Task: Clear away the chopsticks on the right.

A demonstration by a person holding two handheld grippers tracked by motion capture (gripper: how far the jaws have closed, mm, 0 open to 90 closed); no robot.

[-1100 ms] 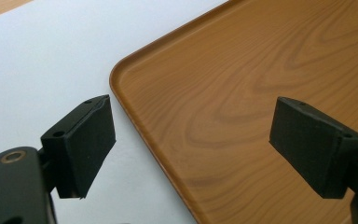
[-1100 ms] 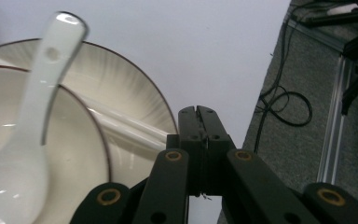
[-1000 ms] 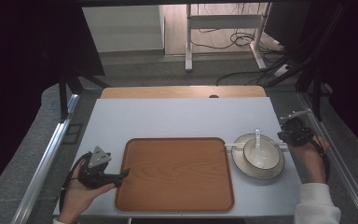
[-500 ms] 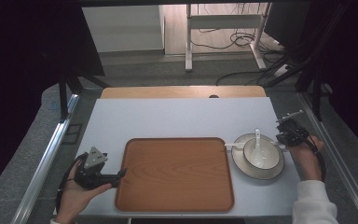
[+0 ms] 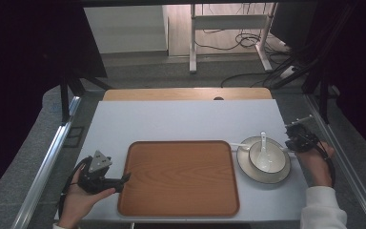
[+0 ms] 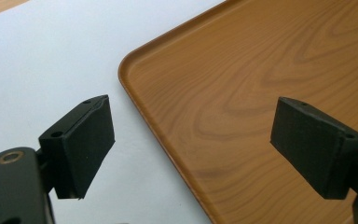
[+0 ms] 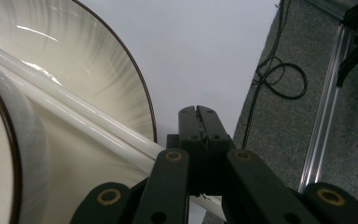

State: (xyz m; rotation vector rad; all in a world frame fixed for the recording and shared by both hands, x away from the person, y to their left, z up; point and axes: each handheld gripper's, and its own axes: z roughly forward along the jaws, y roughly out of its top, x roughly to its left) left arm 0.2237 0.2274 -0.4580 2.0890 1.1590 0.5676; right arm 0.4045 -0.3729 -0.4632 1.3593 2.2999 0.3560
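High view sets out the whole layout: a white tabletop (image 5: 181, 119) carrying a wooden tray (image 5: 180, 177) in the near middle, and just to its right a plate (image 5: 263, 168) with a bowl (image 5: 267, 158) standing on it and a spoon (image 5: 263, 141) resting in the bowl. A pair of white chopsticks (image 5: 236, 143) lies across the plate, one end poking out toward the tray's far right corner. The left gripper (image 5: 124, 180) sits at the tray's near left edge, and the right gripper (image 5: 289, 147) is at the plate's right rim.

Left gripper view adds what the overhead cannot: the fingers (image 6: 81, 144) stand wide apart, released, straddling the tray's (image 6: 261, 93) raised rim, one over the tabletop (image 6: 51, 56) and the other over the wood, neither touching it.

Right gripper view brings the other end of the chopsticks (image 7: 74, 114) close: they run over the plate (image 7: 98, 79) and pass right beside the base of the fingers (image 7: 198, 122), which are pressed together at their tips, clenched with nothing seen between them. Whether the sticks touch the gripper is unclear.
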